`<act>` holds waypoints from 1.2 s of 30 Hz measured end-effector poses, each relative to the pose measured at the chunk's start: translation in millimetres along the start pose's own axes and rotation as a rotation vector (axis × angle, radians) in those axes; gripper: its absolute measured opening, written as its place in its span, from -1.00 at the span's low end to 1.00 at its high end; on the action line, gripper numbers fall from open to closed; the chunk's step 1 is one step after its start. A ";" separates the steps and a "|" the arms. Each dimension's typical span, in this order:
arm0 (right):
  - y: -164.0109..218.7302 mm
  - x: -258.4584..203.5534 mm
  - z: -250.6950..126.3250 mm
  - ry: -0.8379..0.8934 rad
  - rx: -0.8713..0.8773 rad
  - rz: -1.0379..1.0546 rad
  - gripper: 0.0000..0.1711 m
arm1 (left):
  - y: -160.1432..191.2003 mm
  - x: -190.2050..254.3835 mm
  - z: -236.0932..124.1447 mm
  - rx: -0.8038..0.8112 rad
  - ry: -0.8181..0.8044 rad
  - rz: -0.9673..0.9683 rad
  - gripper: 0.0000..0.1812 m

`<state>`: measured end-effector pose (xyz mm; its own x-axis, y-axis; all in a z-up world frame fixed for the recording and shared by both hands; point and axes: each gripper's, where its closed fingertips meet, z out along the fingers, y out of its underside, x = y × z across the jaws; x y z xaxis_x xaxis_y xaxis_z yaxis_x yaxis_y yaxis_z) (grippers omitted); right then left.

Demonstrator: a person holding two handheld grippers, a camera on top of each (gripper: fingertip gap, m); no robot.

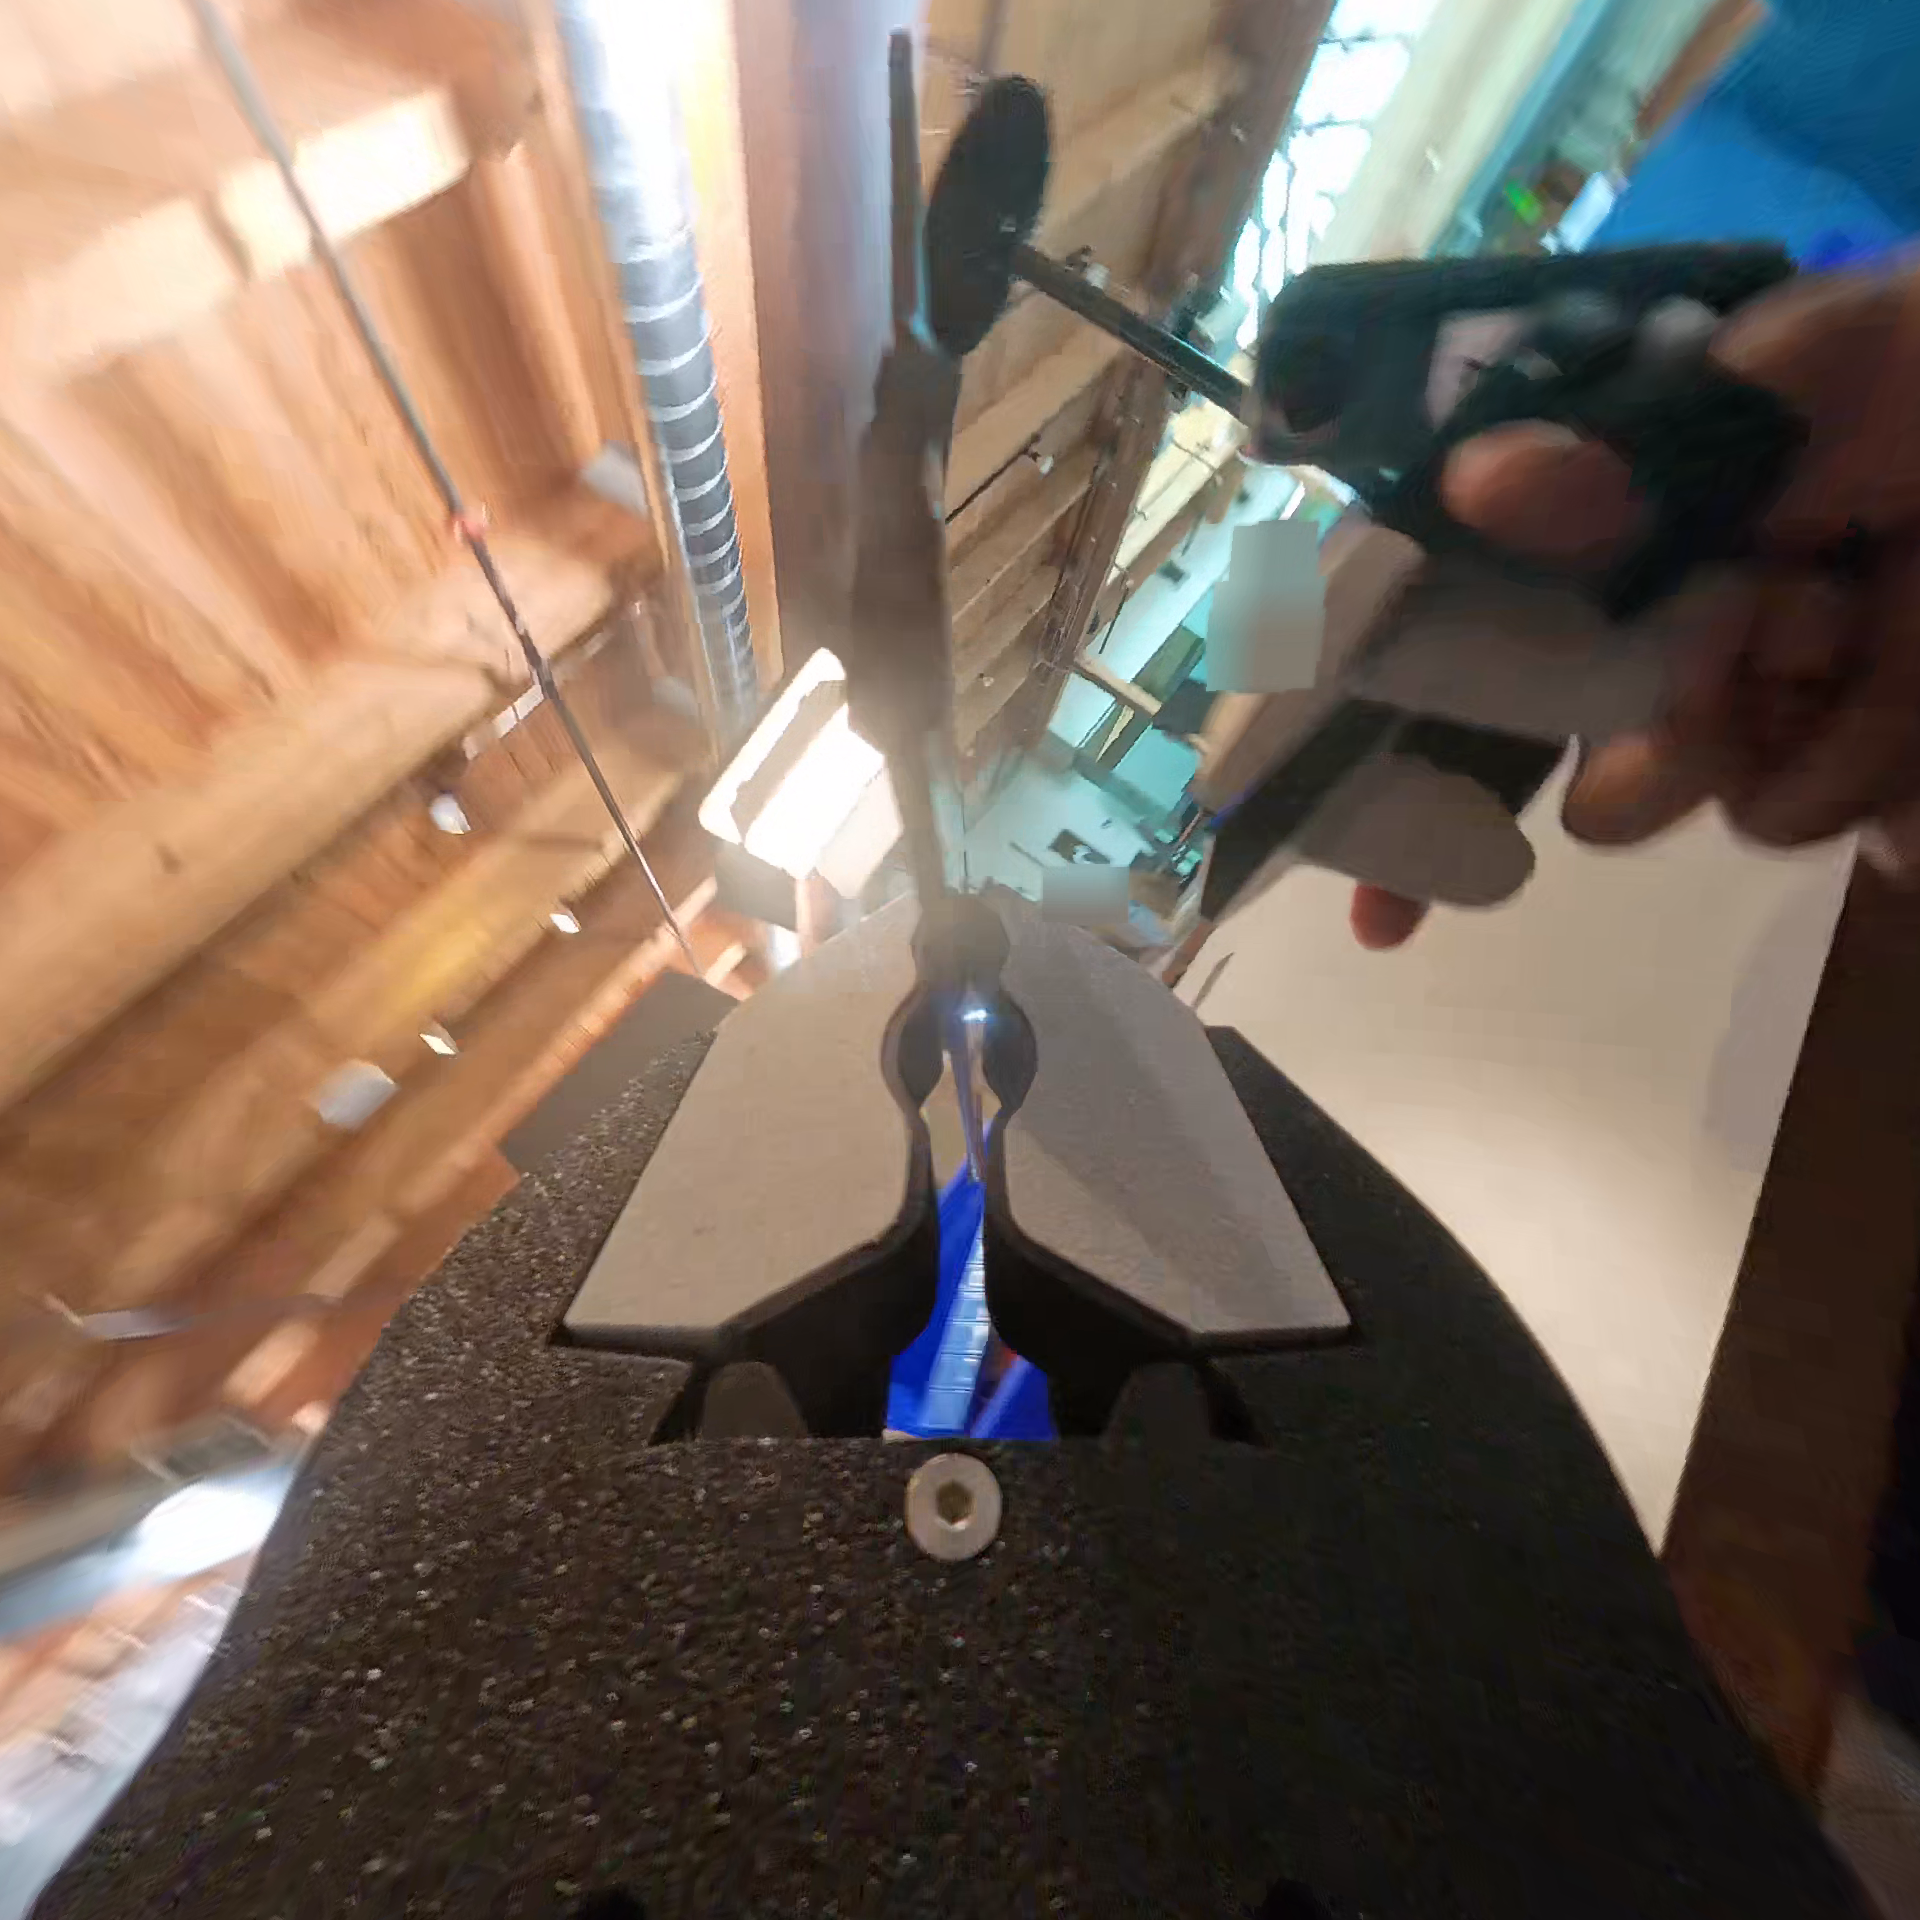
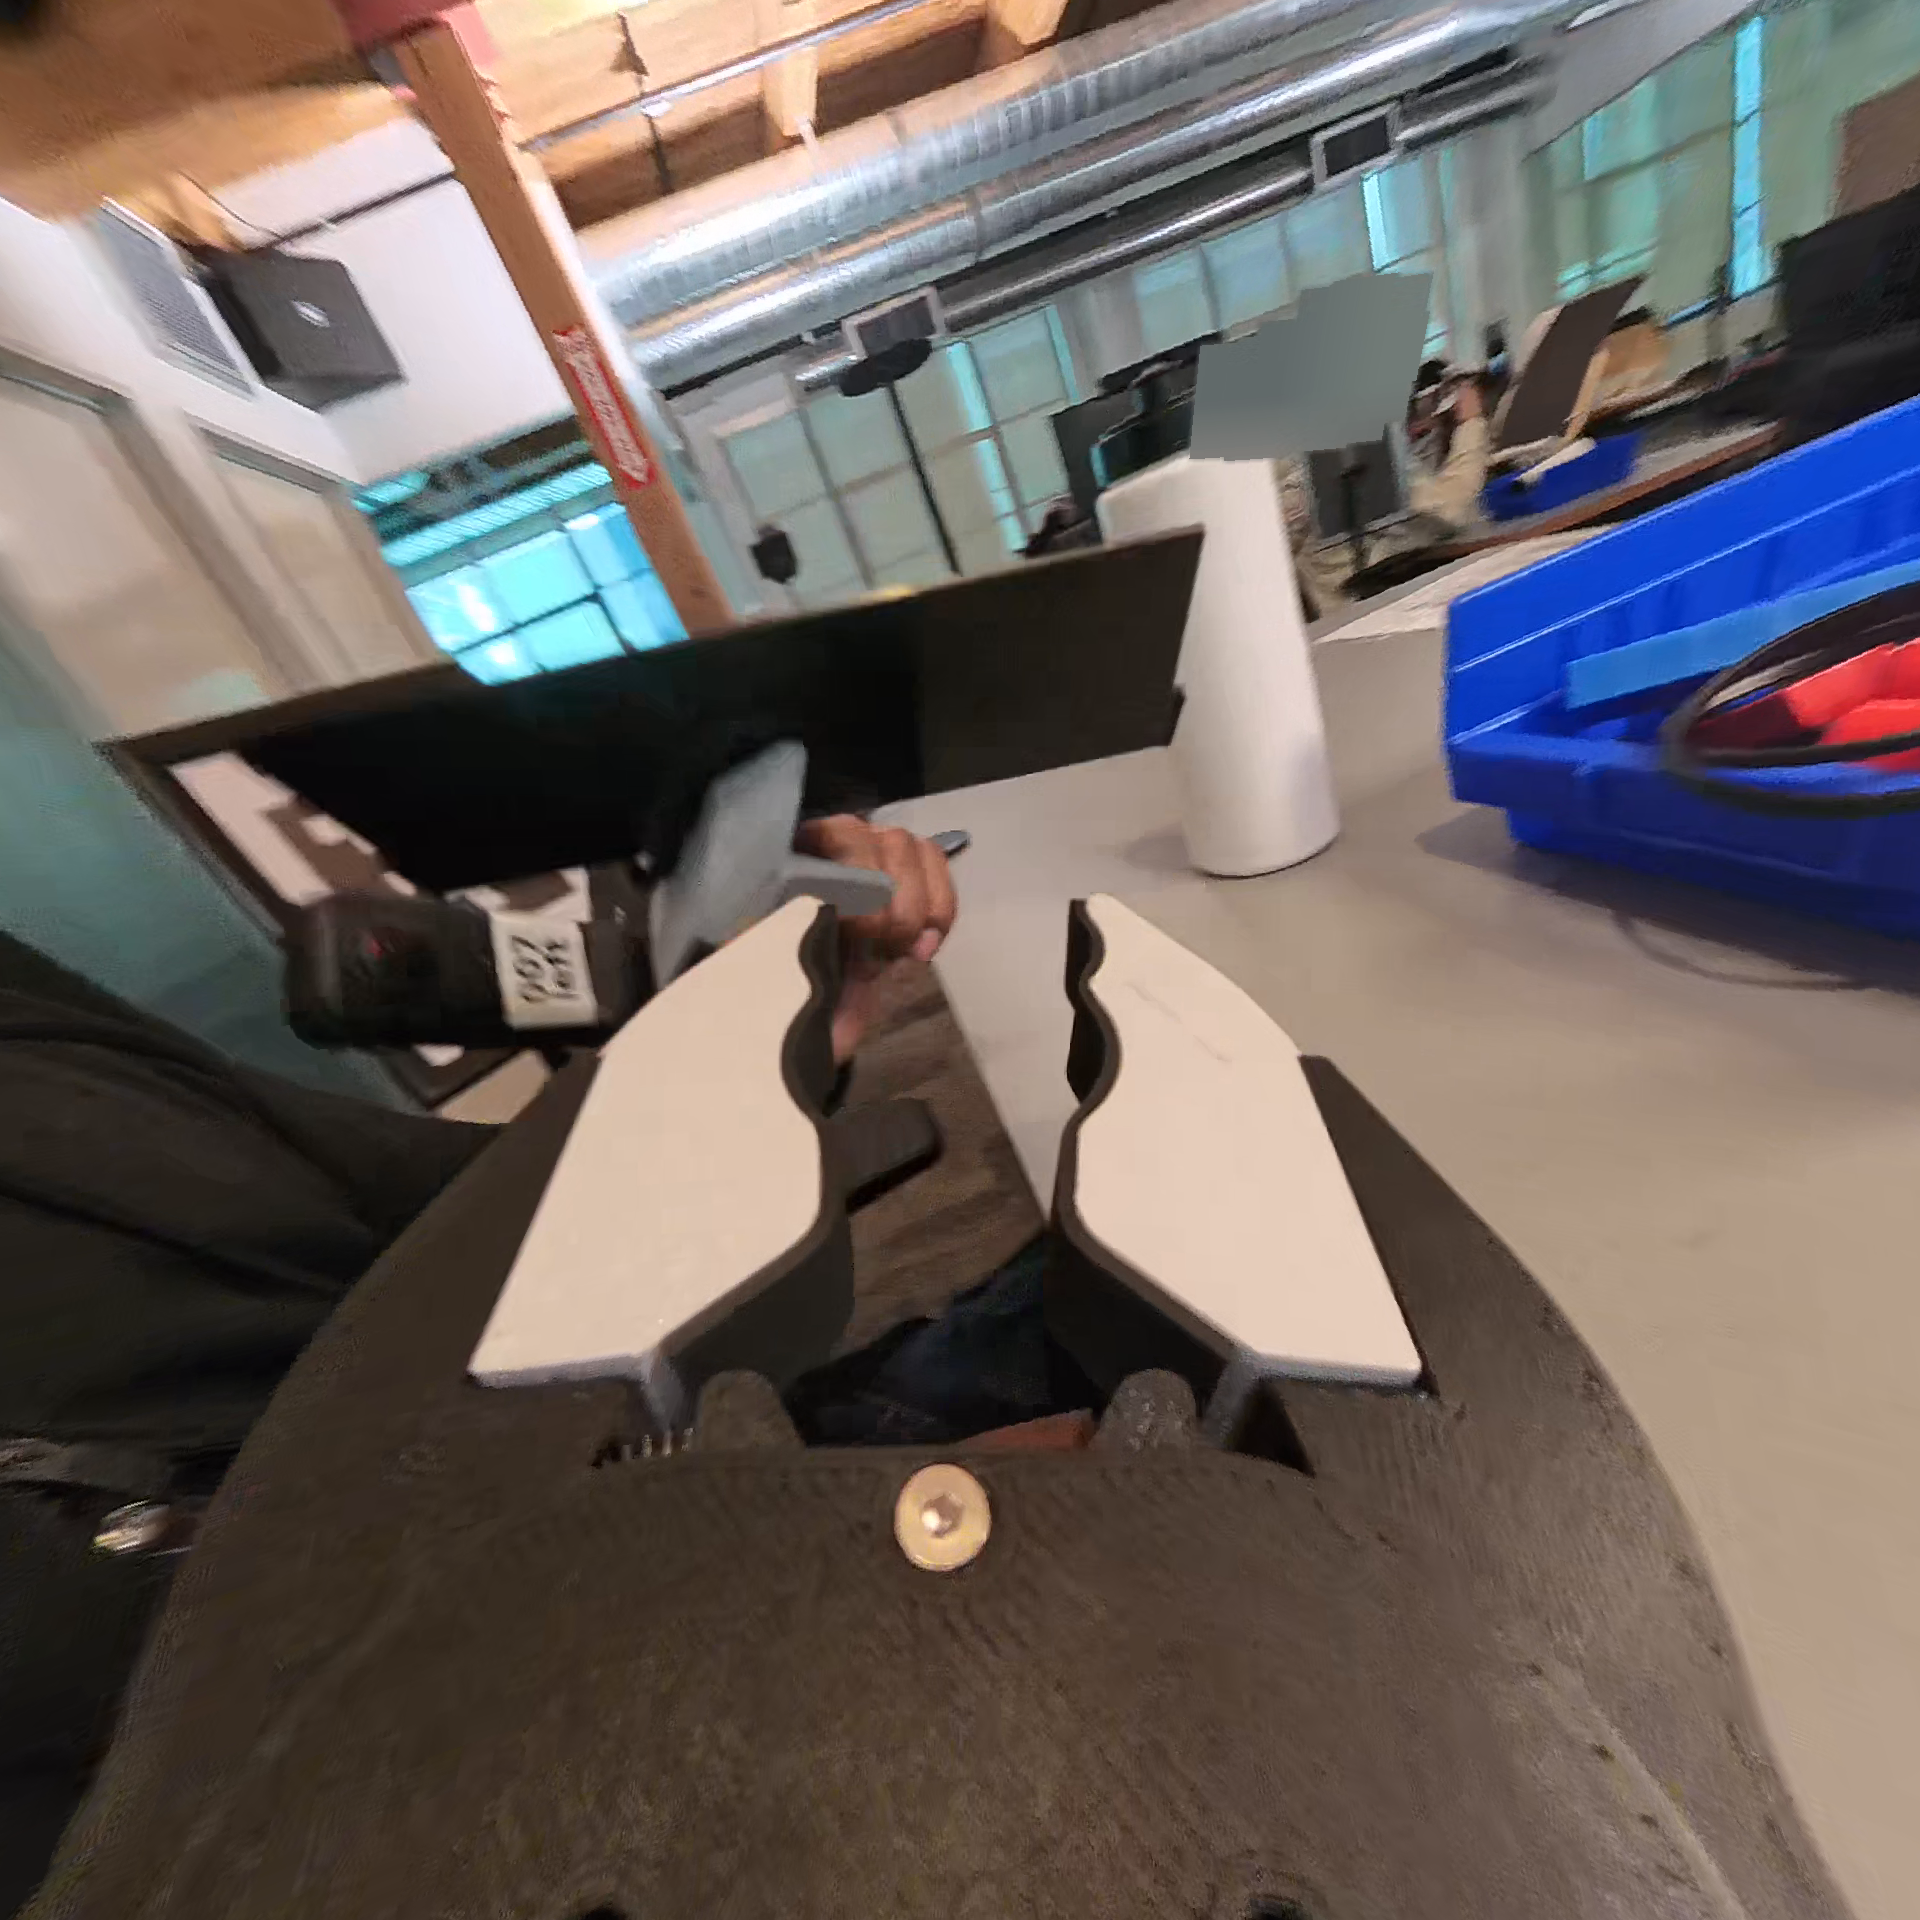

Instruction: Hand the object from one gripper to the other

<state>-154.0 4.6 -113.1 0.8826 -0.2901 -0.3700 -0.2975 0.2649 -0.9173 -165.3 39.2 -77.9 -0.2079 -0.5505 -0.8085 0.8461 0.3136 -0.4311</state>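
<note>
while the left hand-held gripper (image 1: pixel 961 1023) pinches a thin dark object (image 1: pixel 906 582), the right hand-held gripper (image 2: pixel 951 925) gapes empty.

Open-plan workshop or lab: exposed timber beams (image 2: pixel 540 301) and metal ducting (image 2: pixel 935 197) at 12 o'clock; blue parts bin (image 2: pixel 1621 665) on grey surface (image 2: pixel 1455 1039) at 2 o'clock.

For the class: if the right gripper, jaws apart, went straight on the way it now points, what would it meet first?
Probably the grey table: the right gripper aims low over its near edge, with nothing between the jaws. The paper towel roll stands just right of that line; depth is unclear.
</note>
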 end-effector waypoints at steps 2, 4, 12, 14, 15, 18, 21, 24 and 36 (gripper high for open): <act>0.2 -4.8 -0.6 -0.070 -0.003 0.093 -0.45 | -1.2 16.3 -0.3 0.001 0.035 0.180 -0.97; -2.5 -9.1 -2.6 -0.140 0.011 0.186 -0.41 | 1.5 27.5 0.6 -0.011 0.058 0.278 -0.97; 8.4 -9.4 -1.4 -0.229 -0.055 0.396 -0.42 | 3.2 60.3 1.5 0.003 0.150 0.483 -0.97; 17.6 -10.1 1.7 -0.210 -0.101 0.370 -0.73 | 2.6 63.9 1.8 0.010 0.158 0.460 -0.98; 18.4 -8.0 2.0 -0.188 -0.102 0.349 -0.79 | 5.1 62.5 2.0 0.002 0.155 0.444 -0.96; 13.2 -6.4 0.4 -0.149 -0.085 0.251 -0.93 | 15.2 56.2 1.5 -0.029 0.156 0.381 -0.71; 6.5 -6.2 -2.7 -0.095 -0.076 0.128 -0.95 | 24.6 53.7 -1.4 -0.050 0.210 0.264 -0.49; -0.6 -5.5 -7.2 -0.056 -0.057 0.029 -0.98 | 35.8 51.3 -6.6 -0.089 0.270 0.166 -0.47; -2.0 -1.9 -17.6 0.033 -0.108 -0.230 -0.98 | 21.5 27.0 -7.7 -0.070 0.420 -0.714 -0.49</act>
<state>-161.5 -11.6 -113.1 0.9198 -0.3617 -0.1523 -0.1285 0.0891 -0.9877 -156.5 37.1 -112.1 -0.8609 -0.3055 -0.4068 0.4111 0.0534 -0.9100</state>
